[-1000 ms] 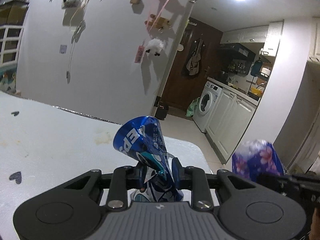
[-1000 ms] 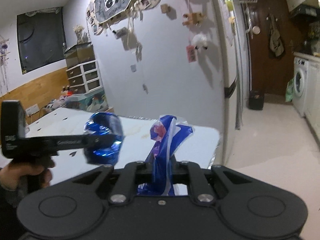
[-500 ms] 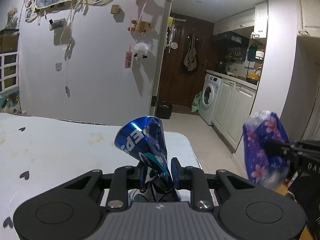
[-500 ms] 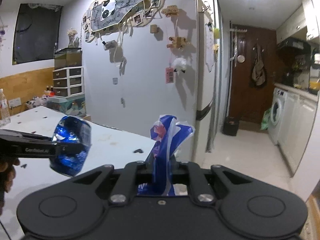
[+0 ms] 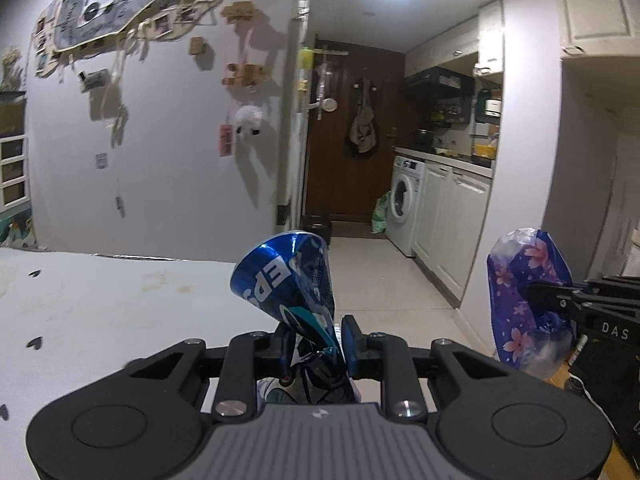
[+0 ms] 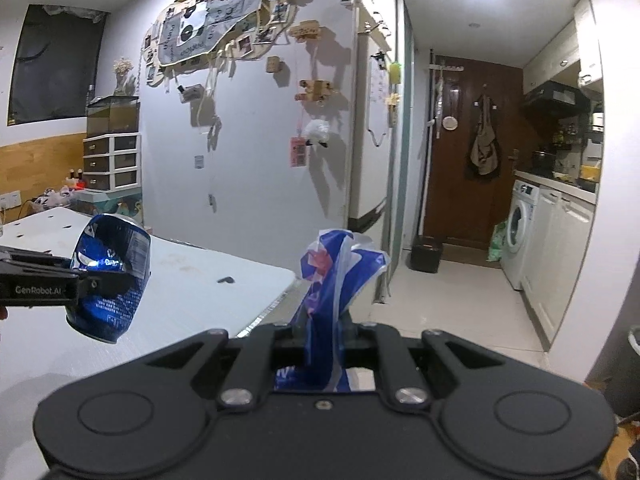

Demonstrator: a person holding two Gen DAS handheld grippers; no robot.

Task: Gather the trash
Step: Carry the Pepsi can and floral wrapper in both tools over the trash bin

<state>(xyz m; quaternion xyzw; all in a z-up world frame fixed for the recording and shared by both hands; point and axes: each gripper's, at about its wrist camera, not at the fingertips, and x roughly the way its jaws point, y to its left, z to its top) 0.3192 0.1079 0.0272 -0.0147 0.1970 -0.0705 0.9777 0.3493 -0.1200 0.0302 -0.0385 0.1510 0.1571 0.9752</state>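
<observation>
1. Left tongs: clenched on a crushed blue can, lower centre of the left view, above the white counter.
2. Right tongs: clamped on a blue snack wrapper (flower print), lower centre of the right view, past the counter edge.
3. Both items held off the counter, well apart.

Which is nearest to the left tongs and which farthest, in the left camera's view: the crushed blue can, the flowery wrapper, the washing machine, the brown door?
1. Crushed blue can: pinched in the left tongs themselves.
2. Flowery wrapper: off to the right, held by the right tongs.
3. Washing machine: down the kitchen aisle, right side.
4. Brown door: at the far end, behind everything.
</observation>
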